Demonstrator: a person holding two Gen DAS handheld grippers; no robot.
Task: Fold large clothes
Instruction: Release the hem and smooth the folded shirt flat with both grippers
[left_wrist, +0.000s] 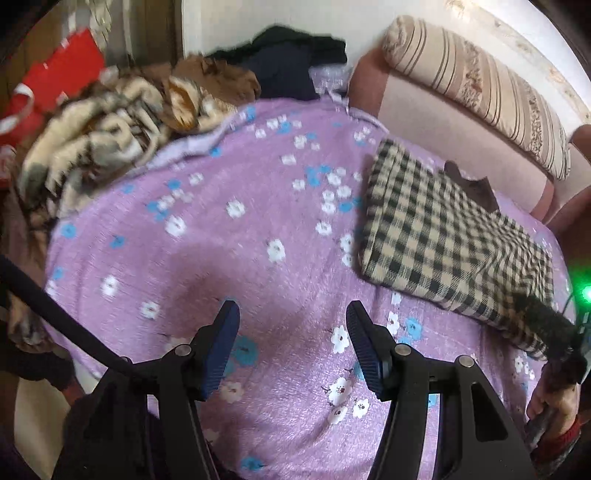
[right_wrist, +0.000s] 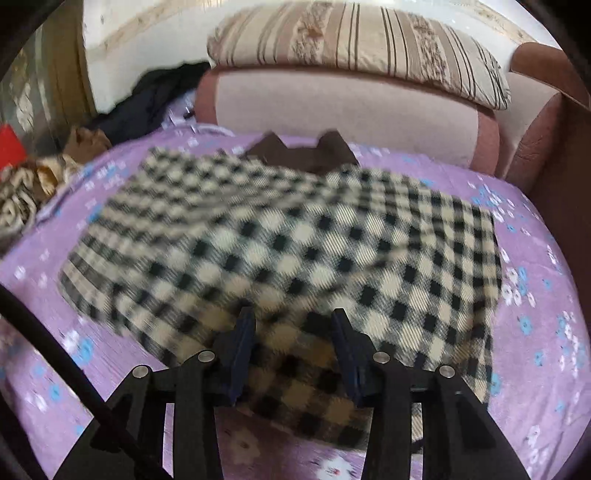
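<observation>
A purple floral bedspread (left_wrist: 207, 266) covers the bed below a pink padded headboard (right_wrist: 343, 107) and pale wall (left_wrist: 221, 22).

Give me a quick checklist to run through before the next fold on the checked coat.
1. Left gripper free: ok, open over the purple sheet, holding nothing.
2. Right gripper on the coat: cannot tell; its fingers straddle the near hem with a gap between them, but the picture is blurred.
3. Coat lying flat: ok, mostly spread, brown collar toward the backrest.
4. Room on the sheet beside the coat: ok, bare sheet on the left.
5. Other clothes kept apart: ok, the striped blanket and dark pile sit at the far edge.
</observation>
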